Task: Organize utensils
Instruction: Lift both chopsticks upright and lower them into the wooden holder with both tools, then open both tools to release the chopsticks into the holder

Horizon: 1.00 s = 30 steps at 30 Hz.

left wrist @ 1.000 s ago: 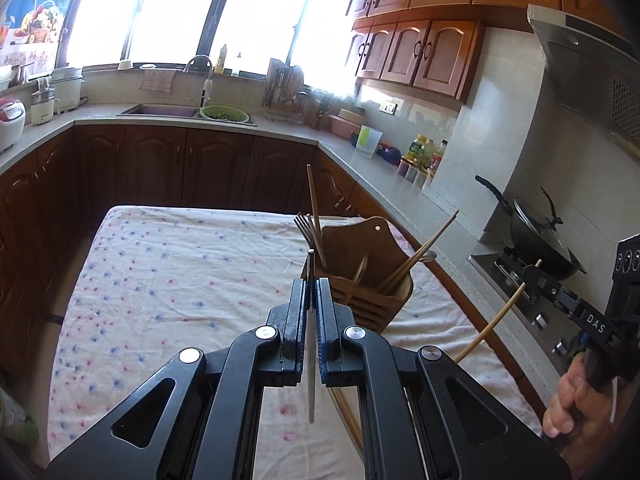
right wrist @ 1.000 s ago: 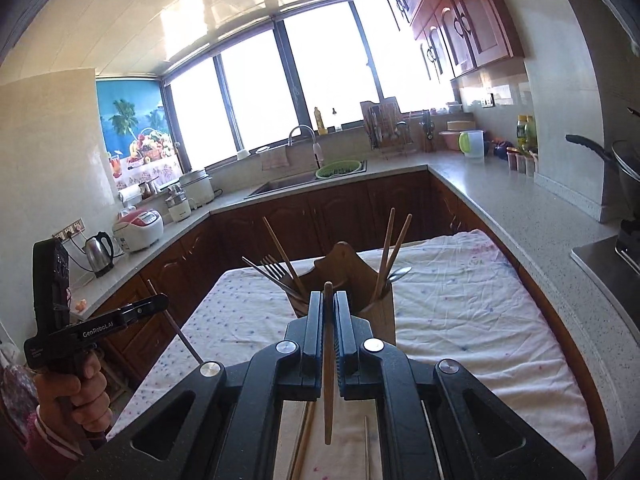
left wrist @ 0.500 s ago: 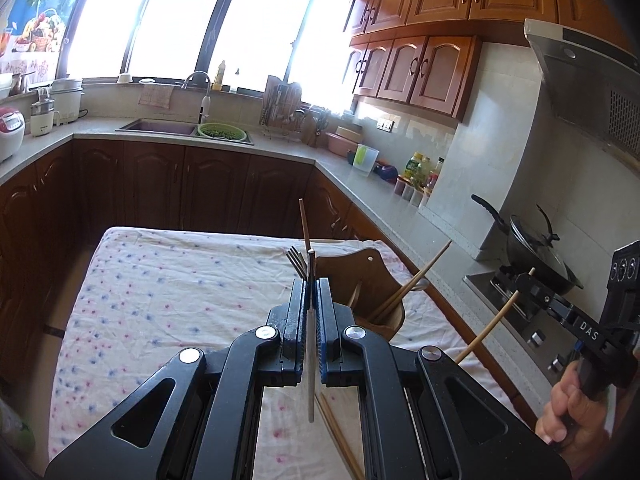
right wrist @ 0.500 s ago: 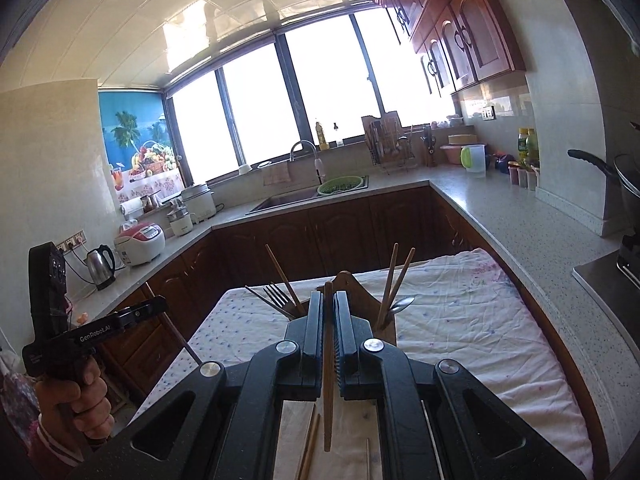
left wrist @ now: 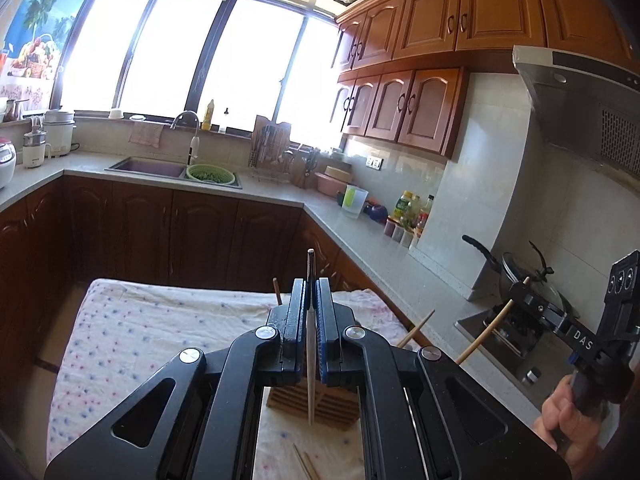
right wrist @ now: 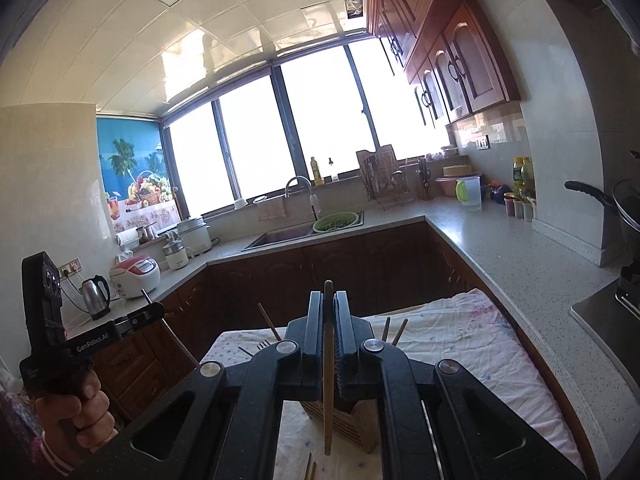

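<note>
**Left wrist view: one utensil pinched in each gripper above the holder**

A thin metal utensil handle [left wrist: 310, 344] is pinched upright between the closed jaws of the left gripper [left wrist: 310, 300]. A wooden chopstick [right wrist: 328, 368] is clamped the same way in the right gripper [right wrist: 329, 312]. The wooden utensil holder [left wrist: 314, 404] stands below both, on the cloth-covered table [left wrist: 160, 320].

A slip could be caused by so narrow a pinch on slim shafts. A collision with the chopsticks [right wrist: 394, 332] already leaning out of the holder is judged likely on descent, and the holder could be tipped. Open cloth is left to the left; the counter edge [left wrist: 384, 276] lies near on the right.
</note>
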Tool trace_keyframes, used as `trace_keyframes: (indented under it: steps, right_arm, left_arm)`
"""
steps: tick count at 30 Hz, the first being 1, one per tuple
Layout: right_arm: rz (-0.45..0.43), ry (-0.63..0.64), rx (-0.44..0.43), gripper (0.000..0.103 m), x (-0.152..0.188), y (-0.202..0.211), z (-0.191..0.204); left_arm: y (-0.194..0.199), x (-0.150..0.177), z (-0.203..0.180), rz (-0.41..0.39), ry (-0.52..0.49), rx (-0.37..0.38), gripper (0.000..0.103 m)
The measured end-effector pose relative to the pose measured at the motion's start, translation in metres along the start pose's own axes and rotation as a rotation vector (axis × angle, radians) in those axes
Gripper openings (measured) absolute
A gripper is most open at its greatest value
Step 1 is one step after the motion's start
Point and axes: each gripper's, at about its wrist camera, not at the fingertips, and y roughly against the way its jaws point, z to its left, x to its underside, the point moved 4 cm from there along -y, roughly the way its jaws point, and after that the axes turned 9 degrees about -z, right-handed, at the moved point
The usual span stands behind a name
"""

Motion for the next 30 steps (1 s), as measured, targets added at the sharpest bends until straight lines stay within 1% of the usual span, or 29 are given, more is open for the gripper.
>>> trace_keyframes:
  steps: [4,7,10,12,18,23,30]
  right_arm:
    - [-0.044,-0.001,0.011,0.005,-0.015,-0.011,-0.002]
    - [-0.068,-0.004,0.033,0.005,-0.021,-0.022,-0.007]
    - [-0.078,-0.011,0.056,0.005,-0.021,-0.034,-0.016]
    - [-0.074,-0.019,0.066,0.005,-0.016,-0.041,-0.02]
    - [-0.048,-0.008,0.086,0.005,0.012,-0.055,-0.029]
    - [-0.002,-0.002,0.102,0.005,0.04,-0.064,-0.036]
    - [0.087,-0.032,0.11,0.005,0.066,-0.076,-0.048]
  left_arm:
    - [-0.017,-0.015,-0.005,-0.052,-0.012,-0.001,0.004]
    - [-0.031,-0.02,-0.008,-0.086,-0.019,-0.009,0.004]
    - [-0.048,-0.019,-0.01,-0.114,-0.02,-0.027,0.004]
    - [-0.059,-0.011,-0.01,-0.121,-0.023,-0.05,0.004]
    - [-0.091,0.03,-0.002,-0.041,0.015,-0.068,0.004]
    - [-0.104,0.064,0.002,0.037,0.008,-0.085,0.004]
    - [-0.116,0.091,0.006,0.131,0.01,-0.081,0.004]
